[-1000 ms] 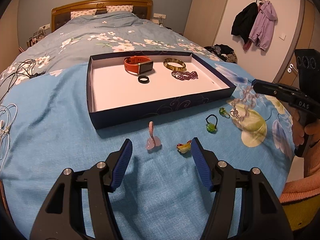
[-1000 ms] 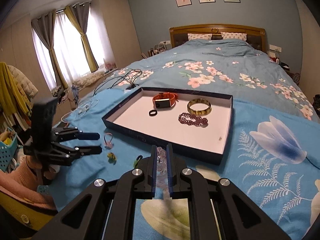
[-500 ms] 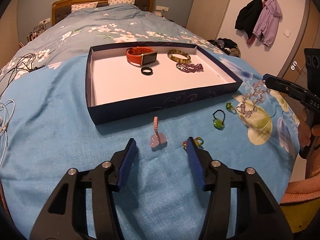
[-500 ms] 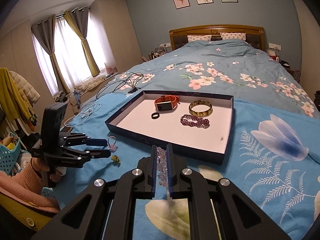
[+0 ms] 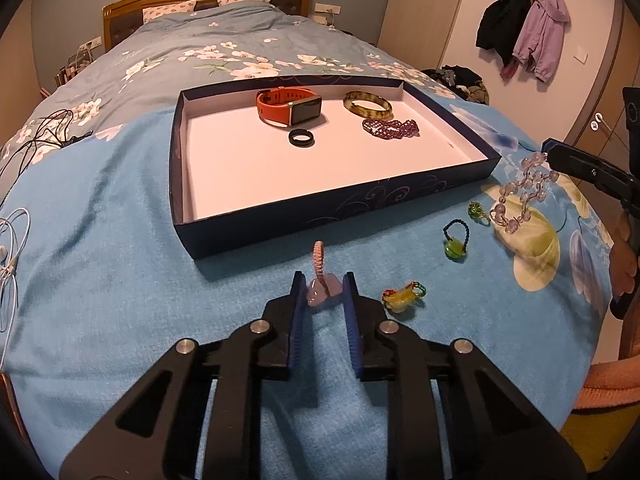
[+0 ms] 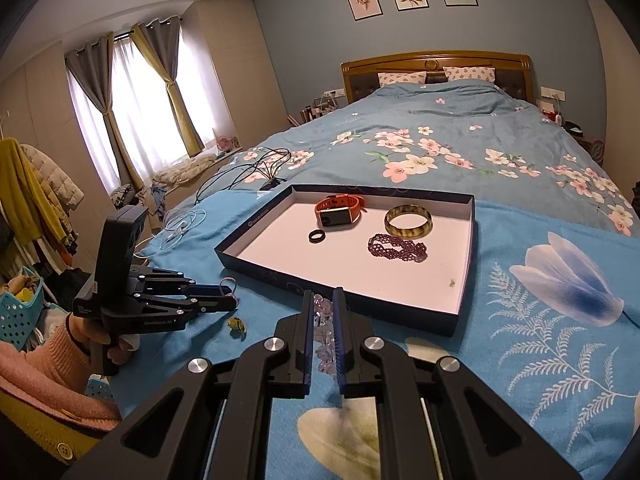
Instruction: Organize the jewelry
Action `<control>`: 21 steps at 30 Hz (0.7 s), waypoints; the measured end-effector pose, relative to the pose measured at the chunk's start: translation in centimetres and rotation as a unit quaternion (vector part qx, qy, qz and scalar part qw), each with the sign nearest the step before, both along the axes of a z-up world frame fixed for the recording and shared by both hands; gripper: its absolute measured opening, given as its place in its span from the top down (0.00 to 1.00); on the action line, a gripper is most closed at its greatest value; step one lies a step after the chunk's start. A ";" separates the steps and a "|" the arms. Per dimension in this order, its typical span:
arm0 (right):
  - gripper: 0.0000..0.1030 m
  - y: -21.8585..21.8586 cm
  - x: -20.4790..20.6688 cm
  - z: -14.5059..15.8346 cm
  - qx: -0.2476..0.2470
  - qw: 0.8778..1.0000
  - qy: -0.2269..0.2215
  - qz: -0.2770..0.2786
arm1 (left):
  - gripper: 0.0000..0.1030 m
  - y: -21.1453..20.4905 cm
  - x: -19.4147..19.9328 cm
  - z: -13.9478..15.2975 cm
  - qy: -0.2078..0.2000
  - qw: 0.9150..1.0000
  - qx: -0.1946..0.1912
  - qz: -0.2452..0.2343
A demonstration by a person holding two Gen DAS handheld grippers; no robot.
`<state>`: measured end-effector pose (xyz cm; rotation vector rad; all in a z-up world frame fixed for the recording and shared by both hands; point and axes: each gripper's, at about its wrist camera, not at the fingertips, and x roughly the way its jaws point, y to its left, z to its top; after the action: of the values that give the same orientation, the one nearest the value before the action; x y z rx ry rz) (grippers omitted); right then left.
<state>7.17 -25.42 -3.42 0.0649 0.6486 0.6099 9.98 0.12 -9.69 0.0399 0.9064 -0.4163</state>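
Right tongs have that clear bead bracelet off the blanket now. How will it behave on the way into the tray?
The clear bead bracelet will likely stay floppy: it droops in a loose loop below the right tongs, pinched at one end only. It will probably swing if moved fast. Once released over the tray, it should collapse into a heap, like the purple bead strand there.

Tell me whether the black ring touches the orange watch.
Apart. The left wrist view shows white tray floor between the black ring and the orange watch.
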 end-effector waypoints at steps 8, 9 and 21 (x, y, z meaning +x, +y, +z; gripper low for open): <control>0.93 0.2 0.3 0.2 0.003 1.000 -0.004 0.002 | 0.85 -0.2 -0.5 0.3 -0.010 1.000 -0.001 -0.001; 0.93 0.3 0.3 0.2 0.002 1.000 -0.006 0.001 | 0.85 -0.2 -0.6 0.5 -0.013 1.000 -0.002 -0.002; 0.93 0.2 1.1 1.1 0.007 1.000 -0.021 0.001 | 0.85 -0.2 -1.4 2.7 -0.040 0.999 -0.017 -0.013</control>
<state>8.23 -25.20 -2.29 0.0636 0.6032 0.6157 8.56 -0.10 -7.03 0.0375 0.8206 -0.4504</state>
